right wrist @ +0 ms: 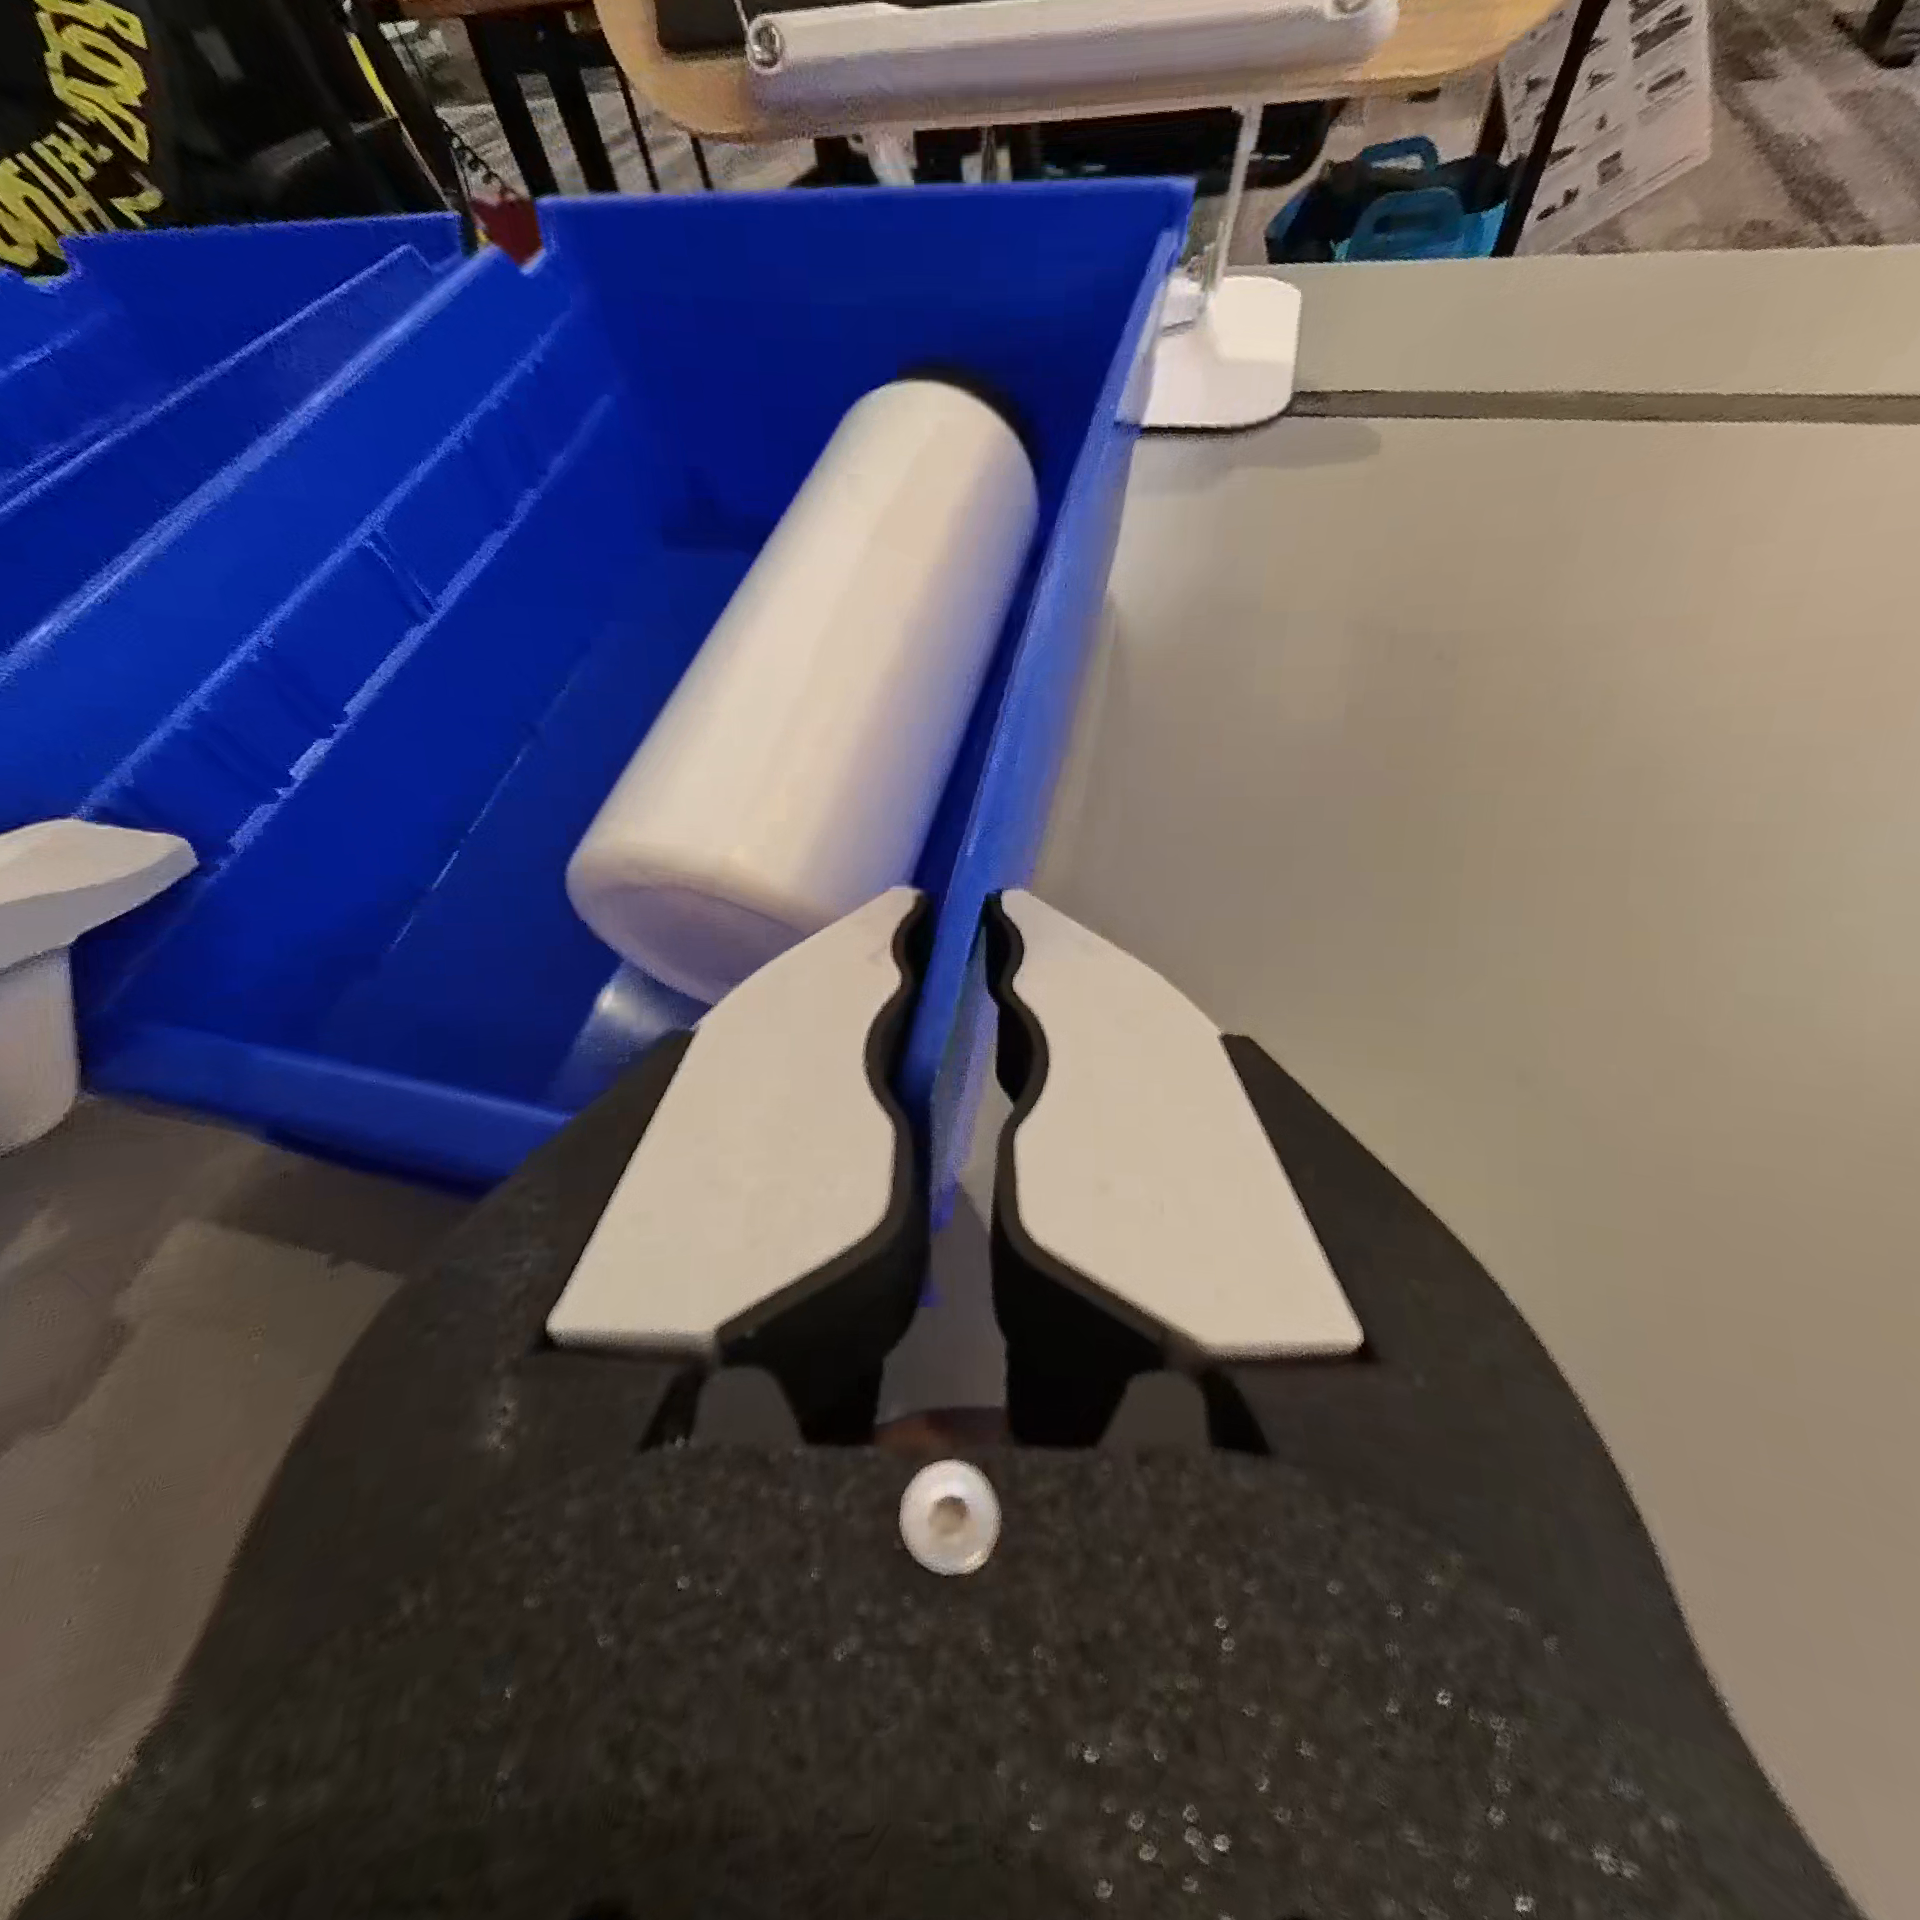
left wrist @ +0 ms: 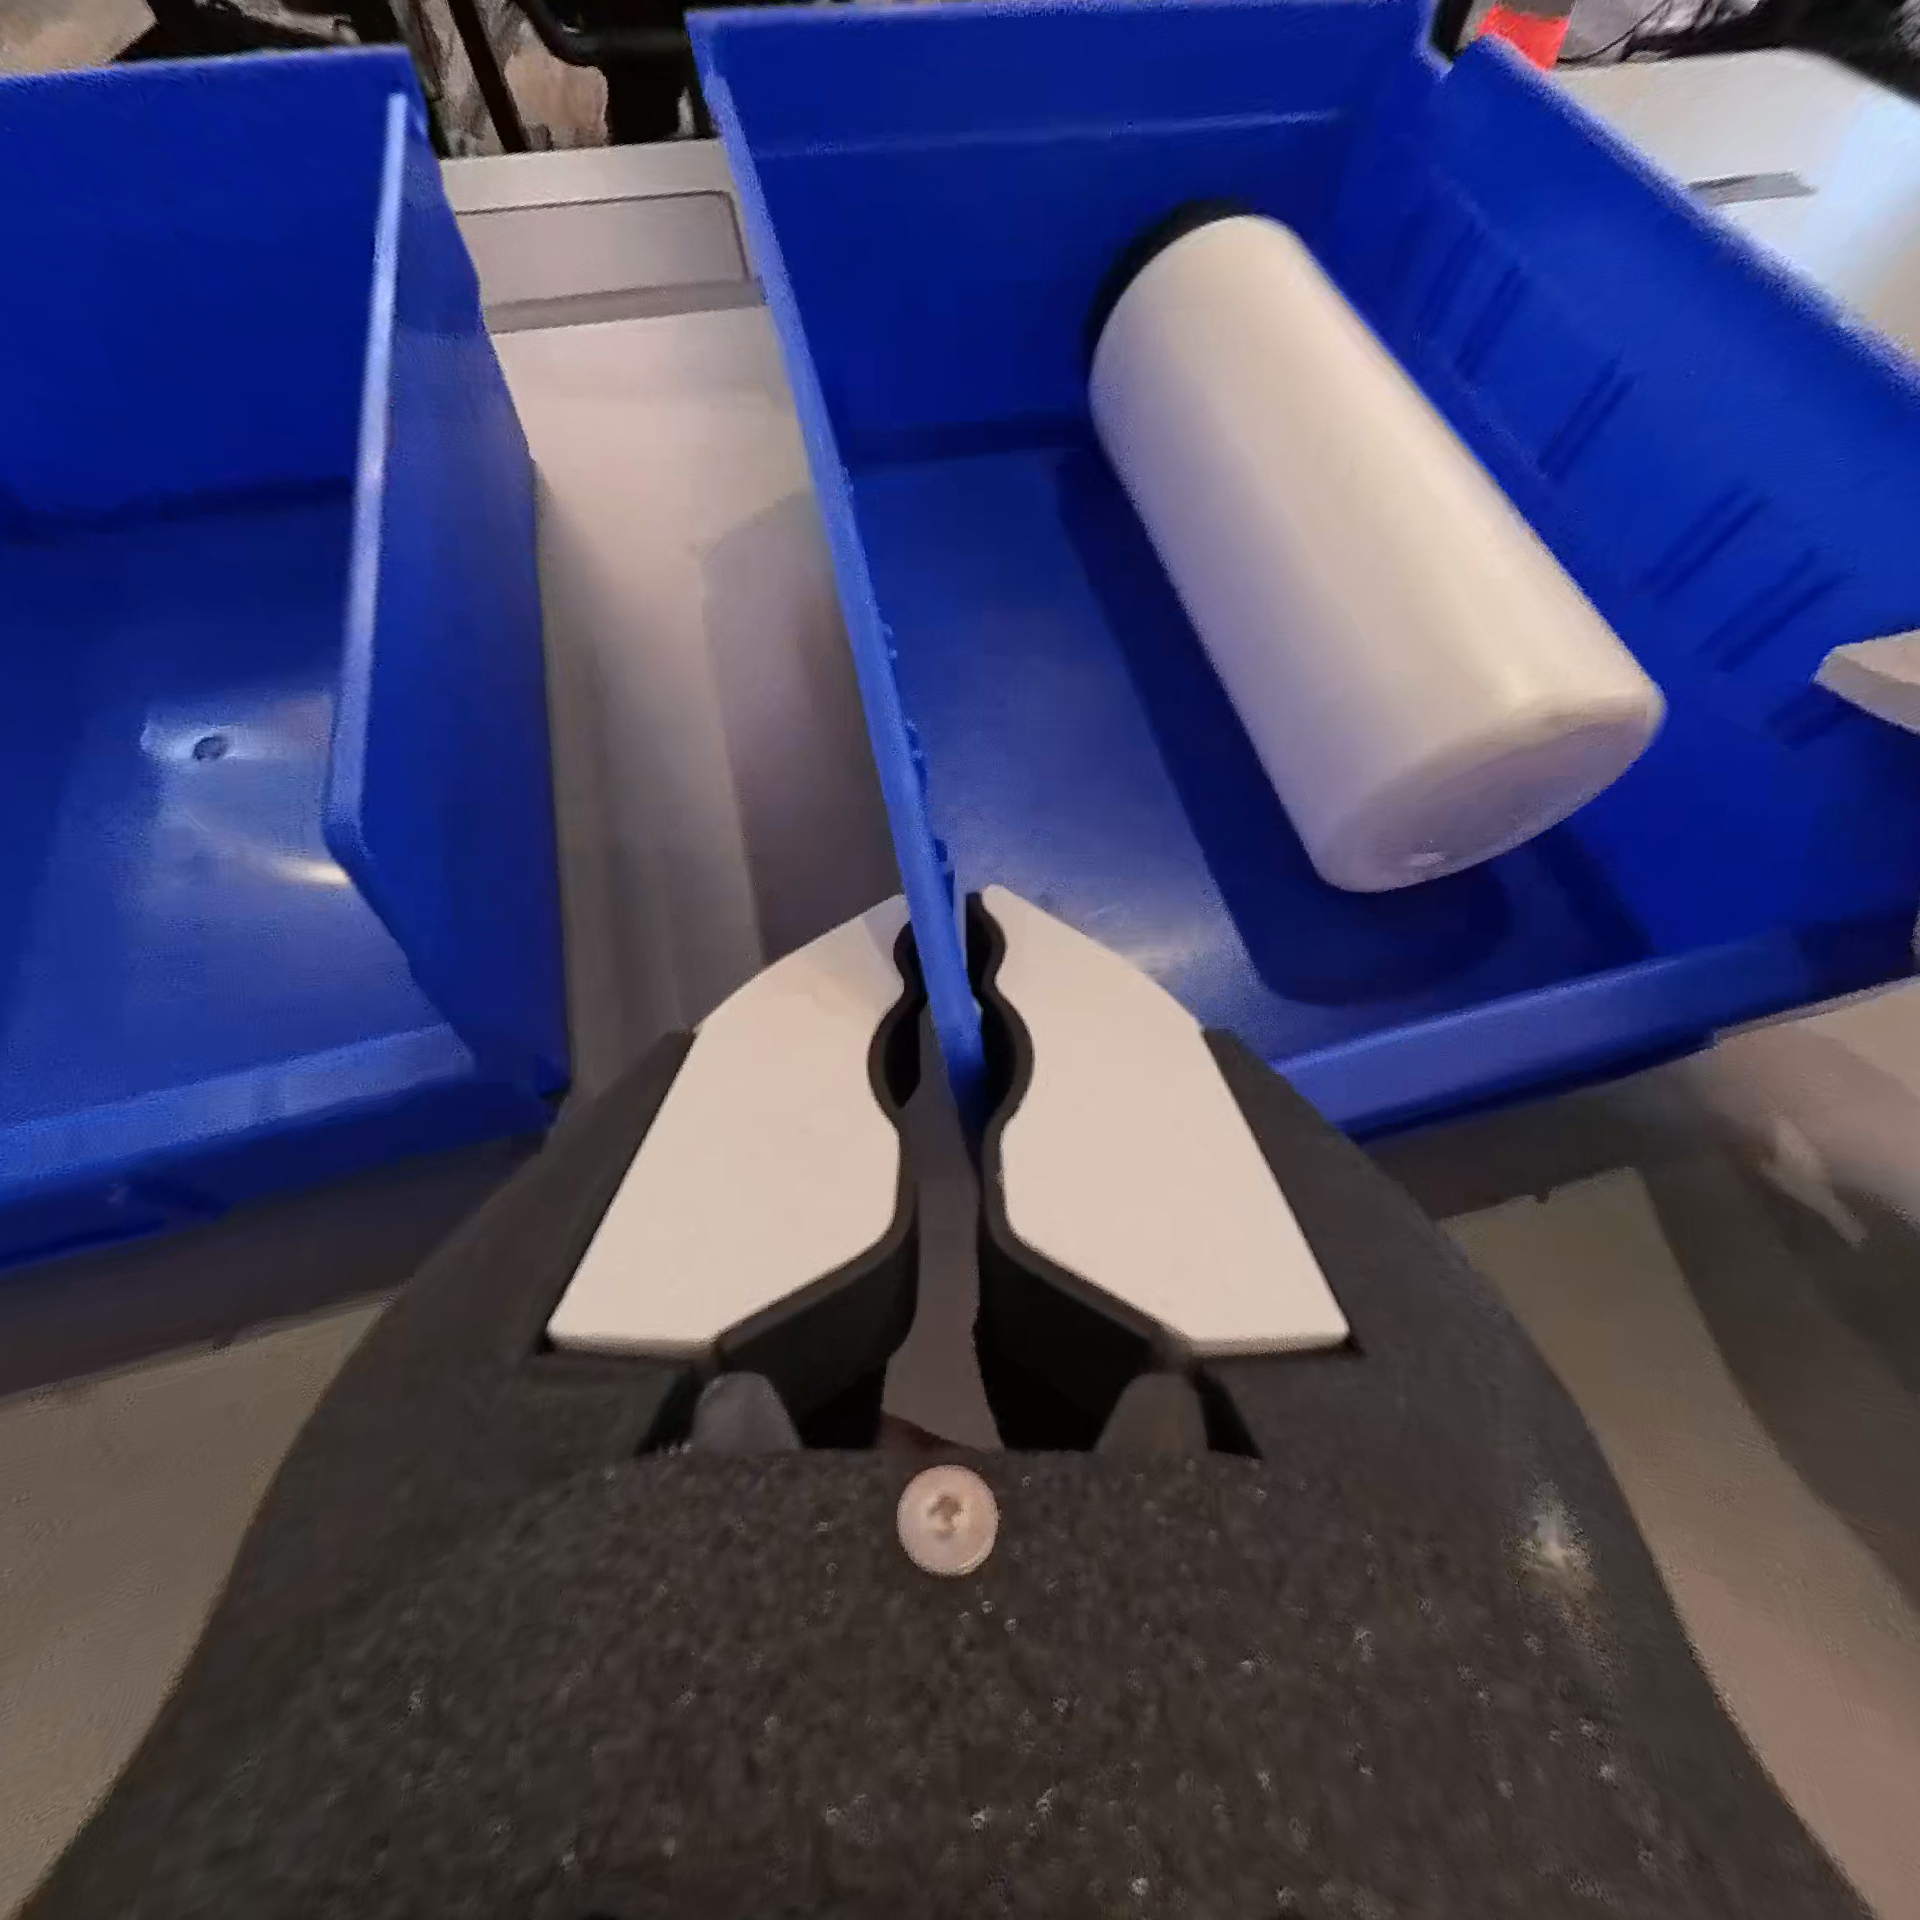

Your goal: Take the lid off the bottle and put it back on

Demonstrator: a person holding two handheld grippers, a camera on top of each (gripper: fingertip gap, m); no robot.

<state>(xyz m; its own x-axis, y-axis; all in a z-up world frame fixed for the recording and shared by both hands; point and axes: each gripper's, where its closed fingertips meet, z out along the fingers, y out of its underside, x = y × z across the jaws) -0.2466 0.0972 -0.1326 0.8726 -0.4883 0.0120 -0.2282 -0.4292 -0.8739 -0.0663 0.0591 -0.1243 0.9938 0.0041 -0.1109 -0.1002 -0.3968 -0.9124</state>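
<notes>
The left gripper (left wrist: 943, 914) is clamping its two white fingers on the thin left wall of a deep blue plastic bin (left wrist: 821, 436), near the bin's near corner. The right gripper (right wrist: 954, 914) is pinching the same bin's right wall (right wrist: 1049, 665) in the same way, its pads closing on the blue edge from both sides. So both tools are holding the container rather than the task's object.

The smooth white cylindrical bottle (left wrist: 1340, 561) is lying on its side inside that bin, resting against the right wall, its flat base pointing toward the near side. Its dark lid (left wrist: 1195, 213) is sitting at the far end, close to the bin's far wall, and appears to be on the bottle.

A second blue bin (left wrist: 208, 520) is standing to the left, apart from the first, on the grey tabletop (right wrist: 1507, 831). A white stand (right wrist: 1221, 343) is sitting just beyond the first bin's far right corner.

Judging from this, the lid work is not yet begun; the step in hand looks like steadying or shifting the bin. Next, the fingers would need to let go of the walls, one gripper taking the bottle's body and the other reaching the far end to grip the lid, which is awkwardly close to the far wall.
</notes>
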